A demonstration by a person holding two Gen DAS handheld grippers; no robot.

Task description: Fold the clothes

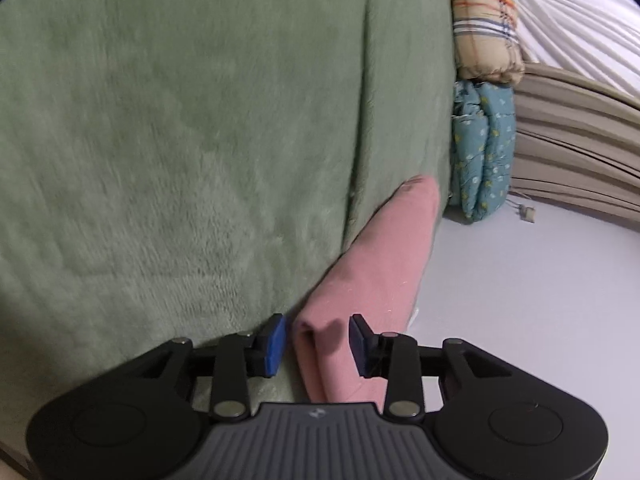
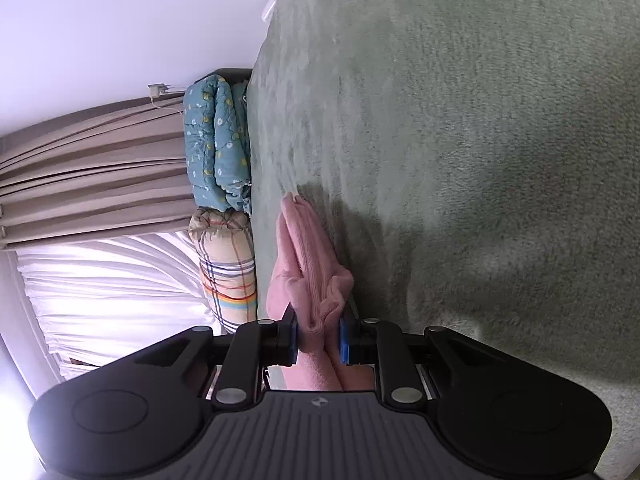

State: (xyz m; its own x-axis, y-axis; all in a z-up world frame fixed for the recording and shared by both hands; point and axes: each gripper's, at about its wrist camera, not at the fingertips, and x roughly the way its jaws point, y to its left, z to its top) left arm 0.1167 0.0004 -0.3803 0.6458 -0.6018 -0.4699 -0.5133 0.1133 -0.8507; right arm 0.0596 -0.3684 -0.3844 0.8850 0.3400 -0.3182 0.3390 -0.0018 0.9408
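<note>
On the green fleece blanket, the left gripper stood parted, its blue pads flanking the pink garment without pinching it. The right gripper was clamped on a bunched fold of that pink garment, which lay on the blanket.

Both grippers look identical: left gripper & right gripper, black linkage arms w/ silver pivot screws. Blue pads on fingertips. Grey ribbed housing w/ small logo
</note>
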